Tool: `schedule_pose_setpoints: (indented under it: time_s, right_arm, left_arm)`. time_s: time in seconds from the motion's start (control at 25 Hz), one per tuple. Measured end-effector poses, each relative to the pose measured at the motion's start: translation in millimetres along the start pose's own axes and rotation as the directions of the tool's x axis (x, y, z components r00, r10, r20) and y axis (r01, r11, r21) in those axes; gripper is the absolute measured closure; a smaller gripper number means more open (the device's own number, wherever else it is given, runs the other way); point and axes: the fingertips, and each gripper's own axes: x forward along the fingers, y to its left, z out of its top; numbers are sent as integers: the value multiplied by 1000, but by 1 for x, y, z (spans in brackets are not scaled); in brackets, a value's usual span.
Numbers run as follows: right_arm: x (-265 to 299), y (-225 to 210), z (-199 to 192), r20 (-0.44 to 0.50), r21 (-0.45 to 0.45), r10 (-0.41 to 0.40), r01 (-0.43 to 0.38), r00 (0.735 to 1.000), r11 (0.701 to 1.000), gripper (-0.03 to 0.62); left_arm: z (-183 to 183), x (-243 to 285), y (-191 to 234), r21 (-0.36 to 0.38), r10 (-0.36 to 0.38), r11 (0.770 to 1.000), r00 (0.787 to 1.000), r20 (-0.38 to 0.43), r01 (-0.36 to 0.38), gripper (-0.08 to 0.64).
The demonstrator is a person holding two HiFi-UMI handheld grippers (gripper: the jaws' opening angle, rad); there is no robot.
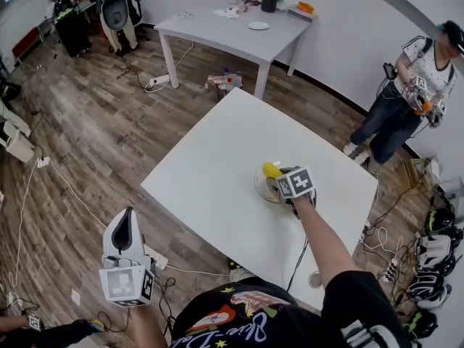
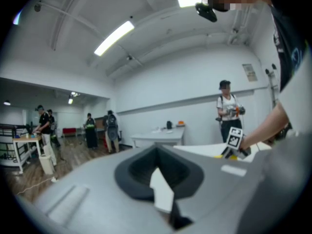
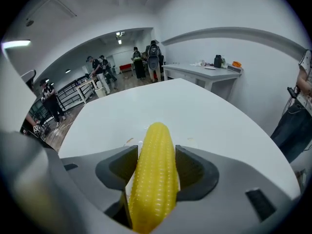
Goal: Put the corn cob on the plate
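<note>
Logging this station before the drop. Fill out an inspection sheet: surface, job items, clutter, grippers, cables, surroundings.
Surface: white table, top plain.
Job's things: corn cob held over the plate; contact with the plate cannot be told.
Clutter: only a small grey disc near the near edge.
Grippers: right gripper shut on the corn cob; left gripper shut, empty, off the table's side, over the floor.
Cables: dark cable lies across the table by the right arm; power strip and white leads on the floor.
Surroundings: second table with small items; standing person; gear along the right wall.
</note>
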Motion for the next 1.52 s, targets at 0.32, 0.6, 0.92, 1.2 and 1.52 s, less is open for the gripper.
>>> schedule_pose_setpoints:
  time_s: [0.32, 0.6, 0.92, 1.2, 1.52]
  right_arm:
    - [-19, 6, 14, 216, 63, -25, 11, 976, 998, 342]
    - [-140, 56, 33, 648, 133, 9, -124, 761, 983, 342]
    - [-248, 110, -6, 731, 82, -92, 47, 676, 996, 549]
    - [-305, 154, -64, 751, 139, -141, 54, 645, 989, 557]
    - [-359, 197, -100, 768, 150, -165, 76, 619, 986, 558]
  left_arm:
    - [4, 11, 2, 14, -47, 999, 999, 18, 47, 569]
    - [15, 13, -14, 12, -135, 991, 988, 76, 135, 569]
    - [33, 1, -74, 55, -306, 952, 943, 133, 301, 569]
    - [22, -40, -121, 73, -409, 913, 902, 141, 402, 569]
    - [-5, -94, -160, 31, -480, 877, 869, 122, 480, 569]
